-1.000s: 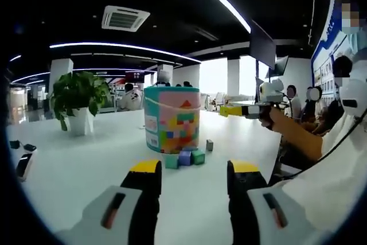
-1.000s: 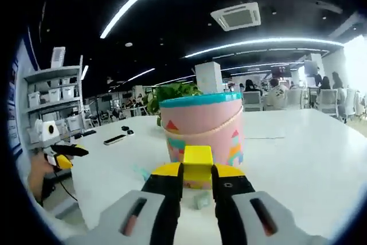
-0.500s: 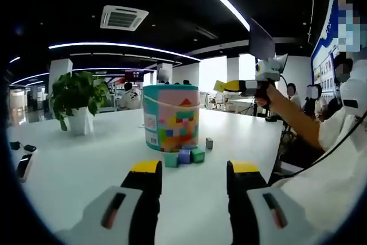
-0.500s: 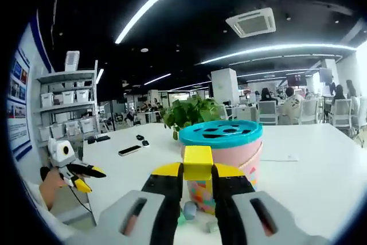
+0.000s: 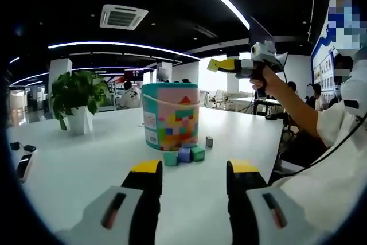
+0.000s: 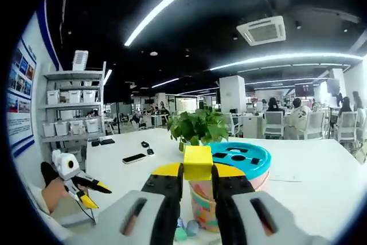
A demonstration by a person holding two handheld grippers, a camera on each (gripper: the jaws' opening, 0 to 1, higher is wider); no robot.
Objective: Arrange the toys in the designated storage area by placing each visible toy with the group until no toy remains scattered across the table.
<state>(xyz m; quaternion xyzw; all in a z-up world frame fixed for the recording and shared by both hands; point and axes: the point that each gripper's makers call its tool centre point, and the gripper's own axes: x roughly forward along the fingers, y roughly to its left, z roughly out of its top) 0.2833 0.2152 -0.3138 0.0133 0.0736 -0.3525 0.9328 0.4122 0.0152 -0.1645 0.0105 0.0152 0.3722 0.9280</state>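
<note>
Carrying a yellow block to the toy bucket

The right hand-held gripper (image 6: pixel 198 183) is squeezing a yellow block (image 6: pixel 198 162) above the bucket (image 6: pixel 236 167); the left hand-held gripper (image 5: pixel 194 176) is staying apart; maybe four blocks (image 5: pixel 184 155) are waiting on the table (image 5: pixel 74 170).

My left gripper (image 5: pixel 194 177) hangs over the white table (image 5: pixel 74 170), jaws apart with nothing between them. Ahead stands the pink tub (image 5: pixel 171 116) with a teal rim, and a few blocks (image 5: pixel 183 155) (green, purple, one small grey) lie at its foot. Up to the right, my right gripper (image 5: pixel 215 65) holds a yellow block (image 5: pixel 214 65). A potted plant (image 5: pixel 77 100) stands far left.
</note>
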